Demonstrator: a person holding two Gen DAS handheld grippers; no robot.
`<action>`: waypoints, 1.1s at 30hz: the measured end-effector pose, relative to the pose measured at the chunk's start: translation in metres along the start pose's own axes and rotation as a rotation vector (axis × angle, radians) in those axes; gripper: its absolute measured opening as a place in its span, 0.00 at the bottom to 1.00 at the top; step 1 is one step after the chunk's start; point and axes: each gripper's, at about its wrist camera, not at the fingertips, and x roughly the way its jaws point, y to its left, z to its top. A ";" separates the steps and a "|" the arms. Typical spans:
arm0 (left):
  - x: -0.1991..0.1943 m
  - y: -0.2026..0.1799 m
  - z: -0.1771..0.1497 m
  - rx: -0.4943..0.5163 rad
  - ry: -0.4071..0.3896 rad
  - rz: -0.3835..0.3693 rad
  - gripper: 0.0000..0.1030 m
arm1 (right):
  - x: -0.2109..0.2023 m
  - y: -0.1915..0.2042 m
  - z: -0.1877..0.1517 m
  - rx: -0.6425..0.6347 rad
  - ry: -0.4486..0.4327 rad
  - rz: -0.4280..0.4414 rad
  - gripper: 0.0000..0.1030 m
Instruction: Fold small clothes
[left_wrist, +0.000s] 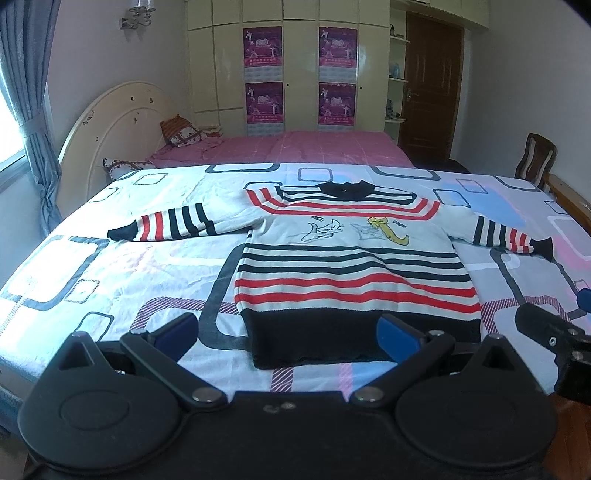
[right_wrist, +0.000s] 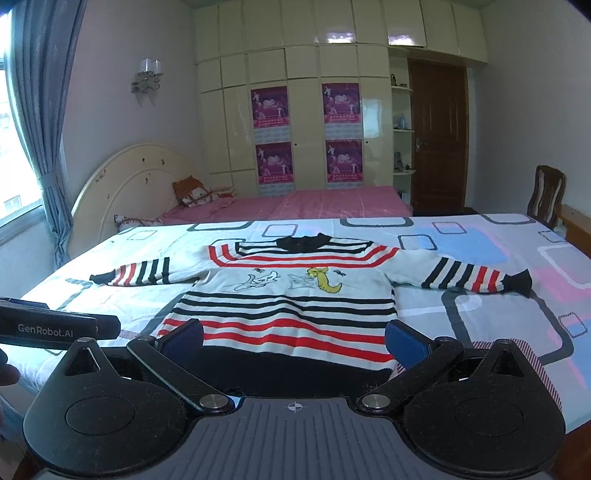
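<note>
Sweater (right_wrist: 288, 306): near hem hidden behind right gripper (right_wrist: 293, 338) body in right wrist view; in left wrist view a hem corner sits behind one blue pad (left_wrist: 397, 338).

Left gripper (right_wrist: 55, 326): only a black bar crosses the left edge, jaws out of frame.

Posters (left_wrist: 263, 48) on wardrobe: print too small to read.

Shelf items (right_wrist: 400, 120) by the door: too small to identify.

Chair (left_wrist: 535, 158): lower part hidden behind the bed.
</note>
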 end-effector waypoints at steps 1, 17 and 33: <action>0.000 0.001 0.000 -0.001 0.000 0.000 1.00 | 0.000 0.000 0.000 0.002 0.000 0.000 1.00; 0.003 0.007 0.000 -0.011 0.003 0.008 1.00 | 0.003 0.004 0.002 -0.004 0.003 0.002 1.00; 0.012 0.004 -0.001 -0.014 0.017 0.011 1.00 | 0.010 0.003 0.000 0.006 0.008 -0.006 1.00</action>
